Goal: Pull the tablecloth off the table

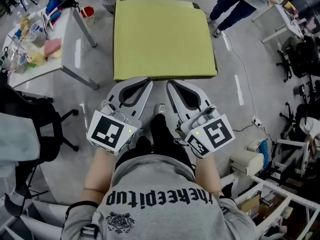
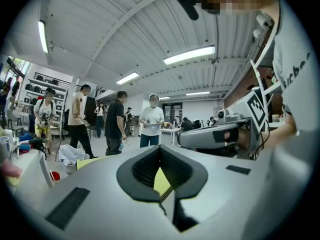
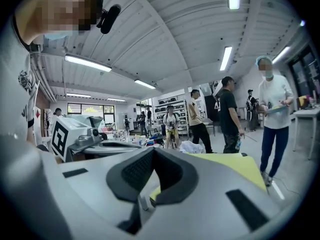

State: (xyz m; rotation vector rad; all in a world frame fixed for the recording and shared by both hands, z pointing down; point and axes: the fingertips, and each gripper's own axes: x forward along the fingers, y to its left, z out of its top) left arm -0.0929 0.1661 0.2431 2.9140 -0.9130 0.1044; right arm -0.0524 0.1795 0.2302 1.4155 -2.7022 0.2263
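A yellow-green tablecloth (image 1: 162, 36) lies flat over a square table, its near edge just ahead of me. My left gripper (image 1: 148, 79) and right gripper (image 1: 169, 83) are side by side, both with jaws shut, their tips at that near edge. I see no fold of cloth between either pair of tips. In the left gripper view the tablecloth (image 2: 161, 181) shows through the hollow of the shut jaws. It shows the same way in the right gripper view, where the tablecloth (image 3: 235, 166) stretches away to the right.
A white table (image 1: 60, 59) with clutter stands at the left, a black office chair (image 1: 35, 124) beside it. A person (image 1: 240, 4) stands beyond the table's far right corner. Shelving and boxes (image 1: 260, 184) crowd the right. Several people stand (image 2: 117, 126) farther off.
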